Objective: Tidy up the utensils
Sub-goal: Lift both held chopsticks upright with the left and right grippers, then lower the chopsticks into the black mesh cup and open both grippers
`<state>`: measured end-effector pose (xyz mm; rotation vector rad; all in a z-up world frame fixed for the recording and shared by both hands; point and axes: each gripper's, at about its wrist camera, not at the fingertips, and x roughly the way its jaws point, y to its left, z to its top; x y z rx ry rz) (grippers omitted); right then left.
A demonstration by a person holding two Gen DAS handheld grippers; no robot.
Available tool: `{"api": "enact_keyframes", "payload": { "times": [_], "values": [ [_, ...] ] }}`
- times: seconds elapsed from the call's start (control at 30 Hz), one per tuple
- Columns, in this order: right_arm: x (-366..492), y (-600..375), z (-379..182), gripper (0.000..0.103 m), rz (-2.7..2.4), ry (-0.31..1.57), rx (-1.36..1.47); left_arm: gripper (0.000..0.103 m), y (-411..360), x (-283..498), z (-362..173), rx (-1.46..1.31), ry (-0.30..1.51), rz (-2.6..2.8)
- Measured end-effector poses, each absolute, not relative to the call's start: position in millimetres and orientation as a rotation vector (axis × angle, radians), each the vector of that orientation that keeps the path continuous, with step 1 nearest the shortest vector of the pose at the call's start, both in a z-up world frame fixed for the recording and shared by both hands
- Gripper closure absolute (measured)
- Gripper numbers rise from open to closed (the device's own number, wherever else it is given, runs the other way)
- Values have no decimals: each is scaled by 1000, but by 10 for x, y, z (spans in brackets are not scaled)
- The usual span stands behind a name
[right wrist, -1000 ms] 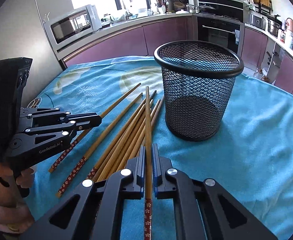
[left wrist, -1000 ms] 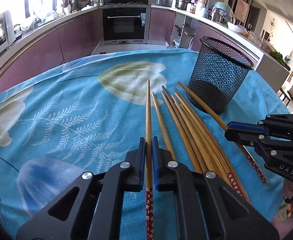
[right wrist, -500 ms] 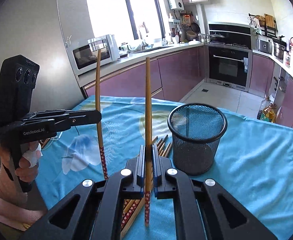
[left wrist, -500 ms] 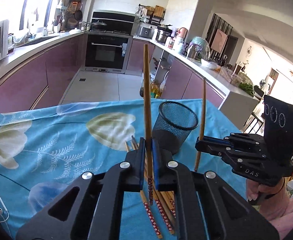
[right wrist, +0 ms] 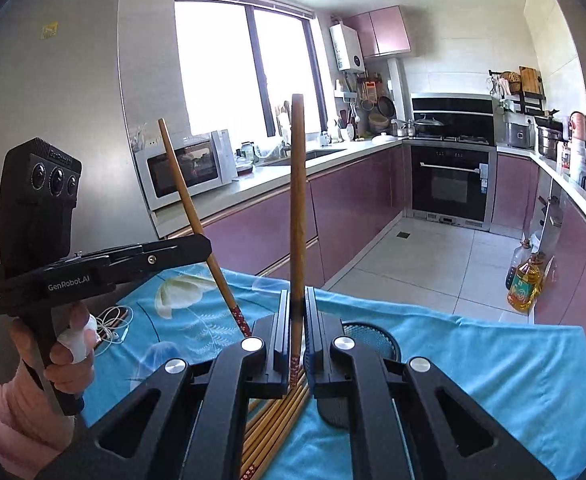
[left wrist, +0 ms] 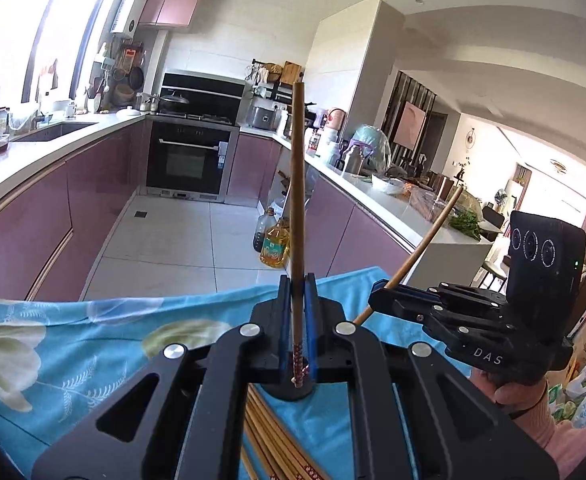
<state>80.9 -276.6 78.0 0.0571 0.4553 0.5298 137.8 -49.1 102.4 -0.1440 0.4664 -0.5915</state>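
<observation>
My left gripper [left wrist: 297, 284] is shut on a wooden chopstick [left wrist: 298, 184] that stands upright, its red patterned end hanging below the jaws. My right gripper [right wrist: 297, 300] is shut on another chopstick [right wrist: 298, 200], also upright. Each gripper shows in the other's view: the right gripper [left wrist: 377, 296] holds its chopstick [left wrist: 429, 236] tilted, and the left gripper [right wrist: 205, 246] holds its chopstick [right wrist: 191, 208] tilted too. Several more chopsticks [right wrist: 277, 424] lie on the blue cloth [right wrist: 473, 356] below. The black mesh cup [right wrist: 369, 334] stands just beyond my right fingers, mostly hidden.
The table with the blue flowered cloth [left wrist: 73, 344] ends at a kitchen floor with oil bottles [left wrist: 273, 244]. A white earphone cable [right wrist: 113, 326] lies on the table's left side. Purple cabinets and an oven [right wrist: 451, 188] are beyond. A person's hand [right wrist: 69, 356] grips the left handle.
Both grippers have risen well above the table, each lifting one chopstick from the pile. The views have tipped up from the tabletop to the kitchen, and the cup has sunk low.
</observation>
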Motion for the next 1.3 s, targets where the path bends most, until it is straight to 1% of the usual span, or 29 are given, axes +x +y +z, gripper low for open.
{"api": "enact_keyframes", "payload": {
  "times": [0.13,0.27,0.4,0.7,0.97,1.0,1.07,1.1,1.13,1.17,1.2,1.3],
  "values": [
    [878,-2838,904,97,495,417,57,96,-627,1483,1187,-152,446,-605],
    [1005,-2905,884,97,464,422,57,96,-793,1648,1146,-149,460,-598],
    [1139,-2925,707,97,455,489,52,96,-972,1804,938,-125,520,-594],
    [1412,-2815,276,97,467,699,24,96,-1260,2178,254,-69,676,-591],
    [1579,-2824,157,96,434,752,45,95,-1334,2419,-21,-48,724,-567],
    [1599,-2824,149,96,432,753,49,94,-1342,2422,-46,-48,723,-562],
    [1620,-2830,153,95,424,750,61,88,-1338,2435,-59,-53,718,-561],
    [1622,-2833,157,92,422,745,68,85,-1326,2424,-59,-59,715,-562],
    [1622,-2845,162,88,423,737,78,80,-1307,2405,-64,-65,710,-564],
    [1616,-2858,169,81,420,729,86,78,-1288,2392,-58,-70,704,-564],
    [1606,-2868,176,80,417,723,90,78,-1281,2380,-54,-71,698,-559],
    [1592,-2925,209,80,414,708,112,74,-1134,2274,-26,-82,678,-544]
  ]
}}
